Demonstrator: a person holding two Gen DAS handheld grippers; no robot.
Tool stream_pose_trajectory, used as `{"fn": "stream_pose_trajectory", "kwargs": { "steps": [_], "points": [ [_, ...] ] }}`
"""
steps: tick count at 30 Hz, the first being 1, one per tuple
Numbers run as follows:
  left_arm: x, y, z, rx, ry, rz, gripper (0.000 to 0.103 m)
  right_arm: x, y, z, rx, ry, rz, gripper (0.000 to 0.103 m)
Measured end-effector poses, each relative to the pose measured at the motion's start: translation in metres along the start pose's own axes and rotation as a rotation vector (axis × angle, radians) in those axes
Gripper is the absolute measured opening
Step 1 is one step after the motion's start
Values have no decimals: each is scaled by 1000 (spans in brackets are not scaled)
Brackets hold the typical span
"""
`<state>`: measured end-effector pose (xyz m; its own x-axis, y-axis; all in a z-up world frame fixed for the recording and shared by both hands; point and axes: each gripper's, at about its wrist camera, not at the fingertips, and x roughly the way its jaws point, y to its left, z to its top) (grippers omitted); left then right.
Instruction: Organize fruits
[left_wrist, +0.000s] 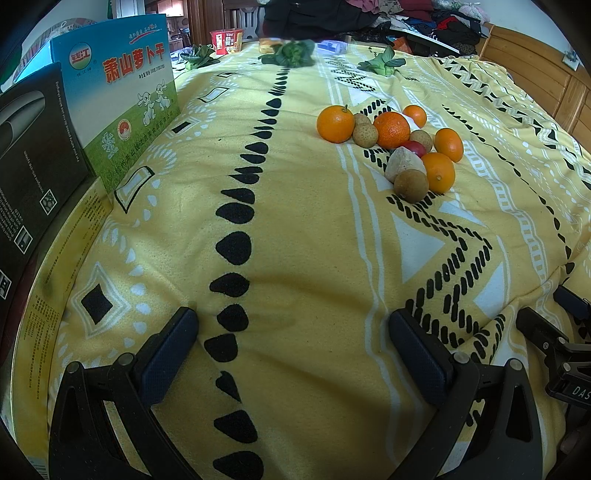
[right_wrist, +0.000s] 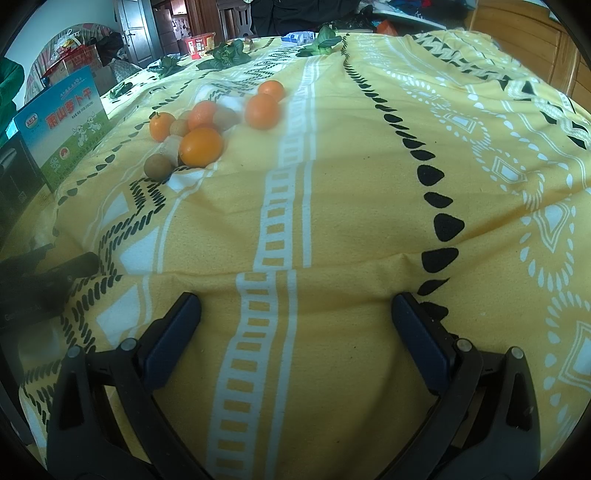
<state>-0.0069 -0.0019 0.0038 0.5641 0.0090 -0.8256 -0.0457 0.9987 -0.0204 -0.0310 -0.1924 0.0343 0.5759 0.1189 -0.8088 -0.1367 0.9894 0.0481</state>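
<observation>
A lived-in home bedroom is showing here. A yellow patterned blanket (left_wrist: 295, 240) is covering the bed, with a wooden headboard (left_wrist: 535, 70) running along at two o'clock. Heaped clothes (left_wrist: 424, 14) are lying at one o'clock, and a wooden door (right_wrist: 133, 29) is standing at eleven o'clock. Packaged food boxes (left_wrist: 122, 99) are leaning at ten o'clock, and an instant noodle cup (left_wrist: 226, 41) is sitting at twelve o'clock beside leafy greens (left_wrist: 291, 53).

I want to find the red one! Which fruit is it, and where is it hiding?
Look at the yellow patterned cloth and find the pile of fruit lying on it. In the middle of the pile, tucked between the oranges and the brown round fruits, sits the small red fruit. It is the only shiny red thing there, and mostly hidden.
</observation>
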Motion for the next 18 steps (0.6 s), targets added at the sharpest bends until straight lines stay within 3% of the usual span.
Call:
{"fn": "stream_pose_trajectory", "kwargs": {
  "steps": [18],
  "points": [
    [0, 0, 0, 0, 0, 0, 103, -1, 2, 3, 7, -6, 13, 103]
  ]
}}
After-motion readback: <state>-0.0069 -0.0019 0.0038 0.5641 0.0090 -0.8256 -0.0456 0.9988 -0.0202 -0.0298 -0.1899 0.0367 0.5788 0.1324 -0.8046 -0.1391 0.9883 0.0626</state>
